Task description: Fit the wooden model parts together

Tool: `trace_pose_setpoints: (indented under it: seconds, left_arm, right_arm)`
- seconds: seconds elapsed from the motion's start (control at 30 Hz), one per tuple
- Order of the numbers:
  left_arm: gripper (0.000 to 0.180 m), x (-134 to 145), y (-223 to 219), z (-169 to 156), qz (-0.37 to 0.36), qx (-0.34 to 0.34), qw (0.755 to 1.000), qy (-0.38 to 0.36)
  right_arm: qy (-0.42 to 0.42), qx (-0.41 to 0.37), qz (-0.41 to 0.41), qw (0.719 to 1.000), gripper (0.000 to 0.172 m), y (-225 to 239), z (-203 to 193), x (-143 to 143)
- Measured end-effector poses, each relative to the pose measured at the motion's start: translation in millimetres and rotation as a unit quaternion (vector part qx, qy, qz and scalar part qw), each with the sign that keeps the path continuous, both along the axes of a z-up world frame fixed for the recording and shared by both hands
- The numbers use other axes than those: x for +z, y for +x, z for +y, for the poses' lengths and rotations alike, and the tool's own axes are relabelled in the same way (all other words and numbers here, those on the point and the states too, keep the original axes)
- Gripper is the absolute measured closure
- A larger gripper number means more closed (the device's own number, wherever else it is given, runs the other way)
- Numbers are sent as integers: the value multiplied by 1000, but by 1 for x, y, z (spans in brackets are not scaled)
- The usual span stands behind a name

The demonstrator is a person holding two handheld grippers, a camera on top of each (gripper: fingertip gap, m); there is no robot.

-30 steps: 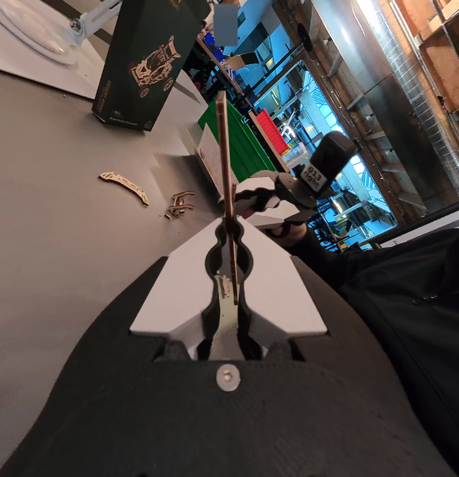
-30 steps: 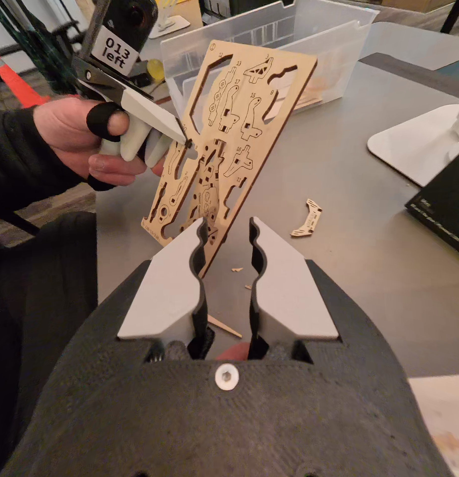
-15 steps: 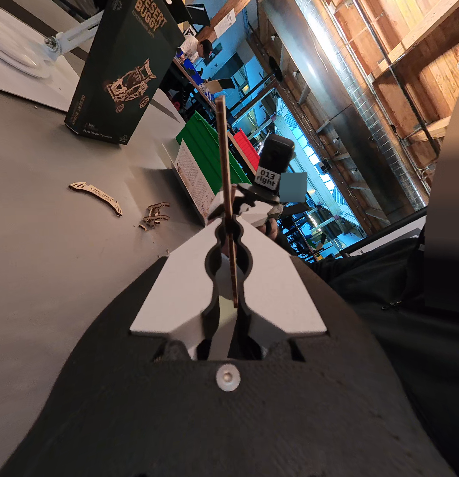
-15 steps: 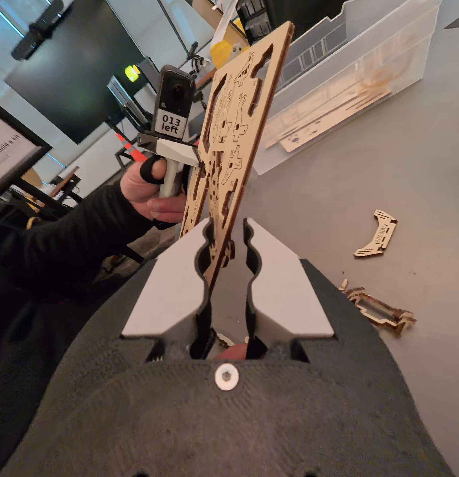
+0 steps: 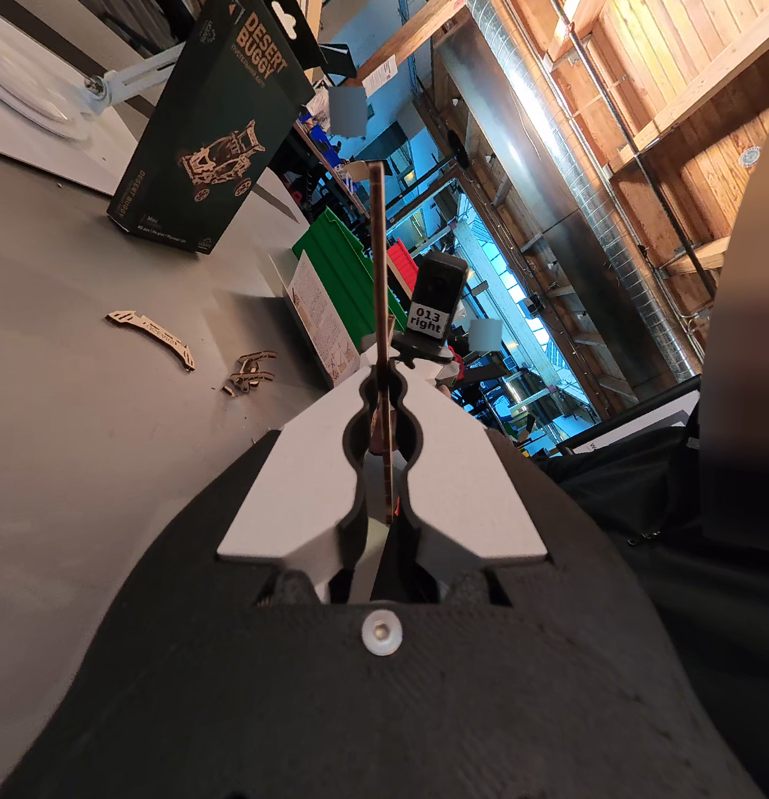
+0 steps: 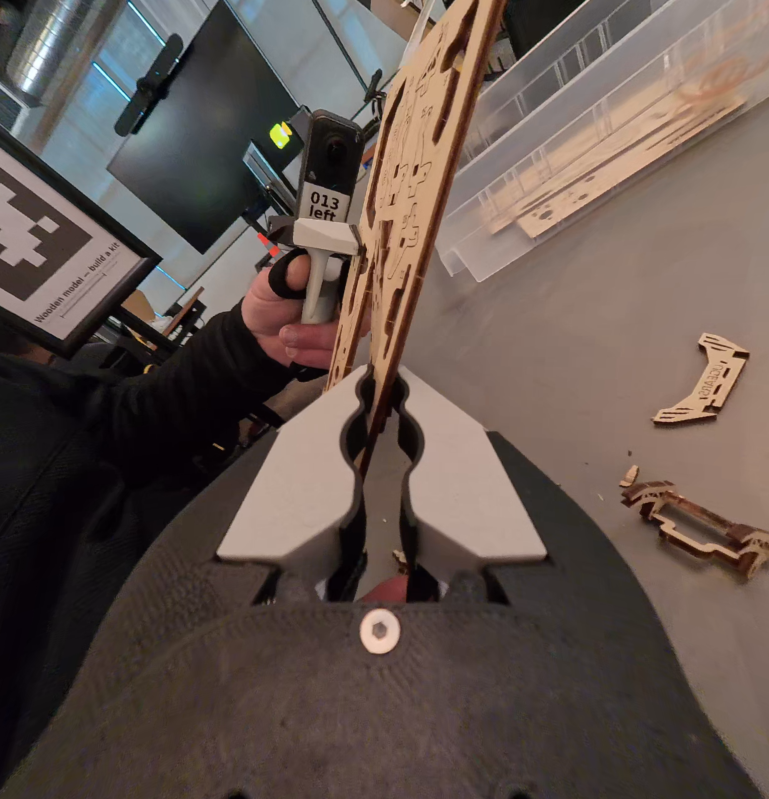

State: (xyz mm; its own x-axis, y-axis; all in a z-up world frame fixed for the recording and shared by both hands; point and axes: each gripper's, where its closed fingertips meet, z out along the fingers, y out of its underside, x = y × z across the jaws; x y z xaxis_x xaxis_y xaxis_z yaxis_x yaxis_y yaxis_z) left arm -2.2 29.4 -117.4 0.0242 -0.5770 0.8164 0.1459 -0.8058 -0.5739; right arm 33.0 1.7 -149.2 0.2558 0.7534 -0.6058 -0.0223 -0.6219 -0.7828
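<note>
— Looking at the desk point(image 6: 590, 354) first: grey, matt, dotted with wood crumbs. Lying flat on it, a curved wooden piece point(image 6: 702, 380), and nearer, a small half-built frame point(image 6: 698, 525) of darker wood. Sitting along the far edge, a clear plastic bin point(image 6: 590, 142) with pale wooden sheets inside.

— And from the other side?

— Standing upright on the desk, a dark green kit box point(image 5: 214, 142). Behind it, a white lamp base point(image 5: 23, 99) on a white mat. Leaning at the desk's end, a printed booklet point(image 5: 322, 320), just beside green and red bins point(image 5: 343, 268).

— Anything of the room?

— Showing overhead: wooden beams and a silver duct point(image 5: 560, 181), with bluish window light beyond. Hanging on the opposite side, a dark screen point(image 6: 201, 142); standing nearer, a framed black-and-white marker sign point(image 6: 41, 242).

— Where is the wooden sheet?

— Held up off the desk, between the two tools, tilting a little. Left tool point(image 5: 383, 380) clamping the wooden sheet point(image 5: 378, 268) edge-on, both fingers pressing on it. Right tool point(image 6: 383, 380) narrowed around the sheet's lower corner, fingers point(image 6: 451, 454) closing on the wood from either side.

— And the hands?

— Gripping the left tool's handle, one hand point(image 6: 283, 315) in a black sleeve.
</note>
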Motion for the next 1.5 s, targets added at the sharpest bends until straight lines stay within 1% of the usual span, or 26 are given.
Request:
trace_pose_setpoints:
  seconds: [0.1,0.4,0.43,0.5,0.53,0.6,0.67,0.7,0.83,0.93,1.27,1.37,1.4,1.47,1.5]
  left_arm:
    - [180,2,0,1,-2,4,1000,3]
    - [179,10,0,1,-13,12,1000,22]
    - [177,12,0,0,-20,10,1000,22]
    - [164,10,2,-2,-19,8,1000,17]
    - [161,11,4,-6,-20,0,1000,17]
    - [163,8,10,-12,-9,-9,1000,22]
    - [173,2,12,-12,9,-5,1000,24]
    - [177,2,12,-12,6,-4,1000,21]
    - [179,2,13,-11,7,-3,1000,18]
    - [179,2,13,-10,10,1,1000,16]
    - [180,1,13,-10,12,3,1000,14]
    - [180,1,13,-11,12,3,1000,14]
    - [180,1,13,-11,12,4,1000,14]
    - [180,3,13,-12,6,1,1000,14]
    - [180,3,13,-11,9,3,1000,15]
  right_arm:
    - [-11,9,17,1000,170,0,-2,4]
    - [-32,14,53,998,171,-1,-1,12]
    - [-35,15,58,998,171,-1,-1,13]
    - [-41,12,63,997,171,0,0,14]
    - [-43,12,64,997,171,0,0,14]
    - [-49,14,71,996,170,0,0,15]
    - [-54,17,75,996,170,0,-1,15]
    - [-57,17,75,995,170,0,0,15]
    - [-73,20,87,993,169,0,0,16]
    - [-80,25,95,992,162,0,-1,17]
    - [-66,21,84,994,152,-3,1,18]
    - [-61,18,80,995,154,-3,3,19]
    - [-58,18,76,995,157,-3,3,19]
    - [-53,16,70,996,168,-4,3,18]
    - [-52,15,68,996,169,-4,4,18]
